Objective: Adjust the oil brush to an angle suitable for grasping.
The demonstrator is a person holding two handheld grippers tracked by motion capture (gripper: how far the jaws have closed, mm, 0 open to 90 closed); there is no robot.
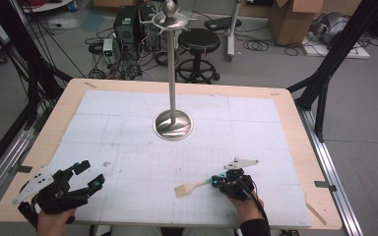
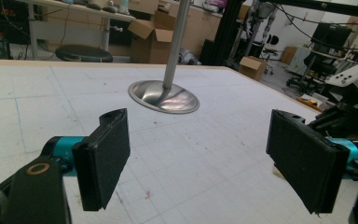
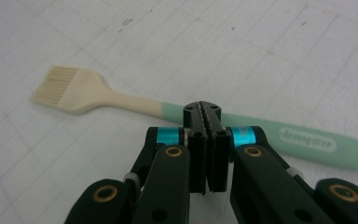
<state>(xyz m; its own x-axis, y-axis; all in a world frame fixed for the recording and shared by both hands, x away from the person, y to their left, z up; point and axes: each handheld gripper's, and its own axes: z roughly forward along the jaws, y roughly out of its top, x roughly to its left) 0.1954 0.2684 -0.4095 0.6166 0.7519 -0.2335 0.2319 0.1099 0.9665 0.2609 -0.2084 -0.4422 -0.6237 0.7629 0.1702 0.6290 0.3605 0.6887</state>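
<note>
Here the right gripper (image 3: 204,112) has its black jaws pressed together, empty, directly over the mint-green handle of the cream silicone pastry brush (image 3: 121,100), which lies flat on the white gridded table mat (image 1: 142,167). The left gripper (image 1: 86,174) rests at the mat's near left corner, jaws spread wide, well apart from the brush.

Black tool (image 3: 207,112) bodies with teal collars, brass-ringed screws, grey three-cornered plates and dark sleeves.

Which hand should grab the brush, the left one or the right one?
Probably the right. The right gripper sits at the brush, jaws shut above its green handle, so it must open first. The left gripper is open but far across the table.
</note>
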